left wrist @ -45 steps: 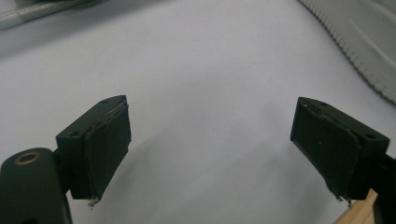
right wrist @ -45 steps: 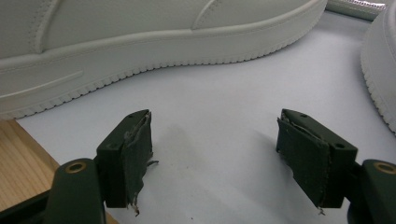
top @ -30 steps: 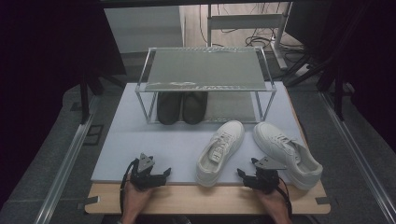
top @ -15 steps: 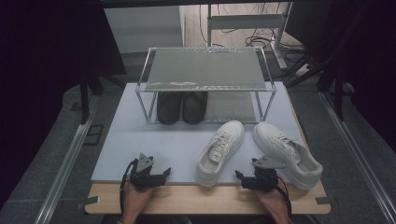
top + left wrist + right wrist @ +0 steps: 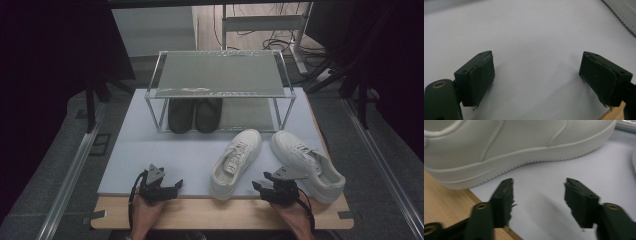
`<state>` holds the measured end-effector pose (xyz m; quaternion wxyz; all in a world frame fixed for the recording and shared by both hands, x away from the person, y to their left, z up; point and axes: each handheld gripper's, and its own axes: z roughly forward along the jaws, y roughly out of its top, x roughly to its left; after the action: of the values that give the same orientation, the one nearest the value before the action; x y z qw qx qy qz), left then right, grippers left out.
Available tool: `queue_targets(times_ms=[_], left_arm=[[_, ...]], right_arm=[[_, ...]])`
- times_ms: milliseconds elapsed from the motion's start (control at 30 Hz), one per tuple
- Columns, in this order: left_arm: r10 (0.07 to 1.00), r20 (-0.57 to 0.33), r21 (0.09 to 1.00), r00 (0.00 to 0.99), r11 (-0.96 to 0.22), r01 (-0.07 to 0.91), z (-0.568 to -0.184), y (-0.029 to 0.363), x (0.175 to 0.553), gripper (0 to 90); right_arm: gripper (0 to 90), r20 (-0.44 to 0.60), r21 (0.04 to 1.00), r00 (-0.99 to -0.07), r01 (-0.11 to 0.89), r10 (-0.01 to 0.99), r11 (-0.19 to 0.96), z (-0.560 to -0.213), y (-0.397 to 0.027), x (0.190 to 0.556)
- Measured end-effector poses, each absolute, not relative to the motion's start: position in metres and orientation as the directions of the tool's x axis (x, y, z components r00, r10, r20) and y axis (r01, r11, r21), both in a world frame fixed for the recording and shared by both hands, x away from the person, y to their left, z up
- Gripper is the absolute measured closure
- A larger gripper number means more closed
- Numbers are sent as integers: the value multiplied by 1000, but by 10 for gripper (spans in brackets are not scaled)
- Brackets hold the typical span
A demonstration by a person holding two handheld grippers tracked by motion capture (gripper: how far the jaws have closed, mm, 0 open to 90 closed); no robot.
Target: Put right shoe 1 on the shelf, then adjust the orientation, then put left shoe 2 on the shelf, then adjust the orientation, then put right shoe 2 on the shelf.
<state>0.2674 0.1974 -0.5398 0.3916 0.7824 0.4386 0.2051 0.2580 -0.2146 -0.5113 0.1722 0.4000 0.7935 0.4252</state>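
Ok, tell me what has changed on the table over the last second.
Very little. The right tool has just been closing its jaws partway; nothing is between them, and they stand apart in front of the right white shoe. The left tool rests open on the white mat as before. Both white shoes, the dark pair under the rack and both hands kept their places.

Two white leather sneakers (image 5: 236,162) lie side by side before the metal-framed glass-topped rack (image 5: 220,75); under it, seemingly, two dark shoes (image 5: 195,114).
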Motion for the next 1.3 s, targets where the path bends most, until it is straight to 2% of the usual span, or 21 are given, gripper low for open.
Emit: queue_targets(times_ms=[67, 200, 433, 467, 500, 600, 700, 1300], left_arm=[[847, -24, 793, 531, -307, 527, -540, 198, 267, 125], [847, -23, 793, 530, -308, 526, -540, 197, 267, 126], [848, -23, 793, 529, -307, 526, -540, 197, 267, 126], [848, -24, 793, 529, -307, 527, -540, 197, 267, 126], [848, -23, 793, 529, -307, 526, -540, 197, 267, 126], [849, -23, 793, 528, -306, 527, -540, 197, 267, 126], [849, -23, 793, 528, -306, 527, -540, 197, 267, 127], [849, -25, 793, 527, -305, 528, -540, 197, 267, 127]], right_arm=[[478, 69, 811, -623, 490, 779, 320, -510, -214, 257], [605, 79, 811, -645, 485, 760, 327, -500, -211, 255], [715, 101, 811, -666, 486, 740, 327, -488, -206, 254], [762, 106, 810, -675, 484, 730, 330, -484, -204, 253], [762, 106, 810, -675, 484, 730, 330, -484, -204, 253], [847, 120, 808, -691, 485, 713, 335, -478, -200, 253], [880, 119, 807, -703, 480, 702, 344, -474, -198, 253], [899, 103, 804, -748, 451, 656, 388, -450, -178, 255]])
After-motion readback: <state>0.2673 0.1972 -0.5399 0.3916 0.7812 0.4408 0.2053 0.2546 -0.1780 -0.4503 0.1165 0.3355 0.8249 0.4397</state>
